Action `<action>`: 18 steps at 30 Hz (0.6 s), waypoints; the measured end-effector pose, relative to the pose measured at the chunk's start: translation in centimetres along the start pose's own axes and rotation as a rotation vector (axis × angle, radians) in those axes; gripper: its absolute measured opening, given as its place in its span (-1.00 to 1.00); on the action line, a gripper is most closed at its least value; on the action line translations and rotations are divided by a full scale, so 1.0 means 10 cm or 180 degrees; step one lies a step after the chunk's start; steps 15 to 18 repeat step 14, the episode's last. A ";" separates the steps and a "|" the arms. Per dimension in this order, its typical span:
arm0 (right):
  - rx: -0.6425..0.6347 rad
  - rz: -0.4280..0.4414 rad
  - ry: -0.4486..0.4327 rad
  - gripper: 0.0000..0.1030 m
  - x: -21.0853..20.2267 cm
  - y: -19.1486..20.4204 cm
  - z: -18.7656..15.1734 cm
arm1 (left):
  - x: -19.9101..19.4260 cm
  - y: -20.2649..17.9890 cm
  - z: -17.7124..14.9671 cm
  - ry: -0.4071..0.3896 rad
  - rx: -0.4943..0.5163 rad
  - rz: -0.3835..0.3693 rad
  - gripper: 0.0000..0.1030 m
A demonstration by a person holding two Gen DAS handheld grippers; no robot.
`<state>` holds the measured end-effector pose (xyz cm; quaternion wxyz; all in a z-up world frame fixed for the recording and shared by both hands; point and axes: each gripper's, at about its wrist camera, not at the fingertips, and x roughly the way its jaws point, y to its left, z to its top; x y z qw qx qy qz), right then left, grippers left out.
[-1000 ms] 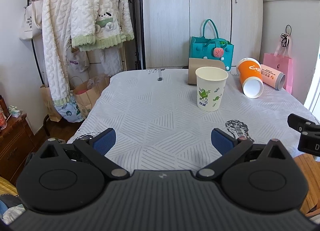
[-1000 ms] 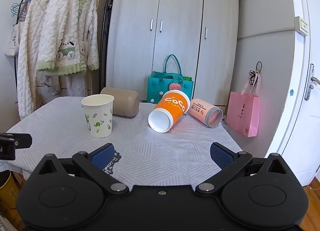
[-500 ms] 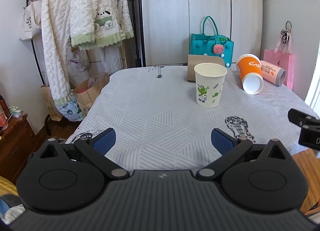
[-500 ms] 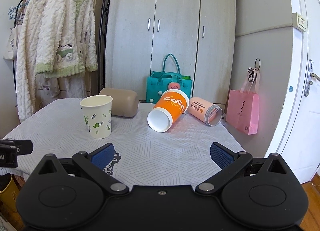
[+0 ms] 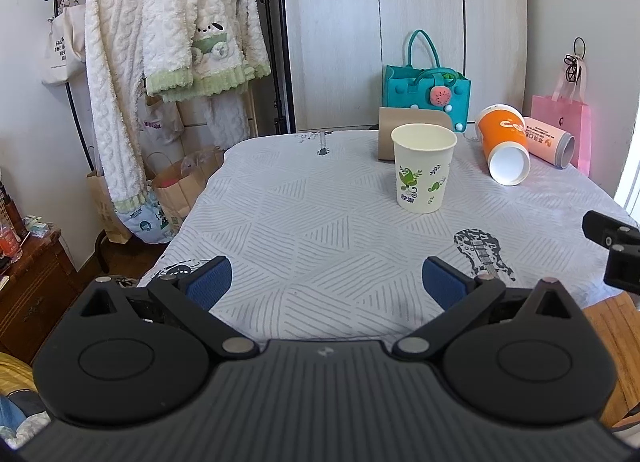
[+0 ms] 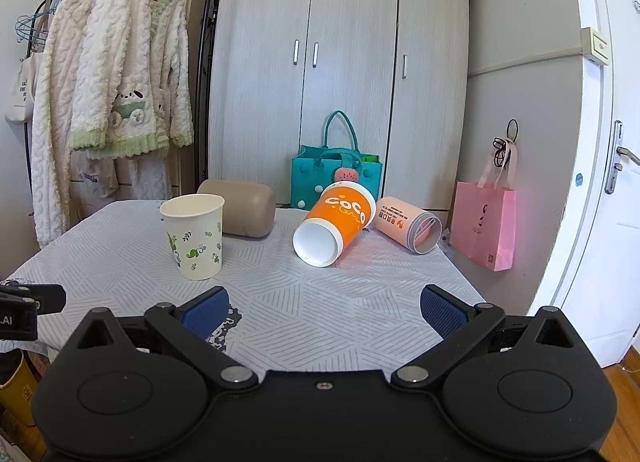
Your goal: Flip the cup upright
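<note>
An orange paper cup [image 6: 338,220] printed "CoCo" lies on its side on the desk [image 6: 360,302], at the centre of the right wrist view, its open white mouth turned toward the camera and tilted down to the left. In the left wrist view the same orange paper cup [image 5: 503,142] sits in the upper right of the frame. It lies well beyond both grippers, untouched, slightly right of the midline between the right gripper's fingers [image 6: 205,312].

Just beside it to the right, touching or nearly touching, lies a pink paper cup [image 6: 406,224], also on its side with its mouth facing right and forward. Left of centre stands a white paper cup with green leaf prints [image 6: 195,236], upright and open at the top. Behind that one a tan cylinder [image 6: 242,208] lies on its side.

The desk wears a white cloth with grey striped triangles and a black guitar print [image 5: 482,252].

The right gripper [image 6: 324,312] fills the lower frame, blue-padded fingers spread wide with nothing between them. The left gripper [image 5: 326,282] is likewise spread wide and grasps nothing, low in its own view.

Behind the desk stand a teal felt bag [image 6: 336,174], a grey wardrobe [image 6: 344,62], a pink gift bag [image 6: 486,222] on the right wall, and fluffy white robes [image 6: 120,102] on a rack at upper left.
</note>
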<state>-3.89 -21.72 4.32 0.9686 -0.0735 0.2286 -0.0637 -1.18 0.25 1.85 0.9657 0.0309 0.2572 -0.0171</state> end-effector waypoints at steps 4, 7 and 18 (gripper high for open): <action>0.0000 -0.0008 -0.0004 1.00 -0.01 -0.01 0.00 | 0.00 0.01 -0.01 0.0003 -0.0002 0.0002 1.00; 0.0001 -0.0006 -0.0003 1.00 -0.01 -0.01 0.00 | -0.01 0.00 0.00 0.0000 0.0008 -0.0002 1.00; 0.0011 -0.0021 0.0001 1.00 -0.01 -0.03 0.00 | -0.02 0.00 0.01 -0.0040 0.0057 0.0060 1.00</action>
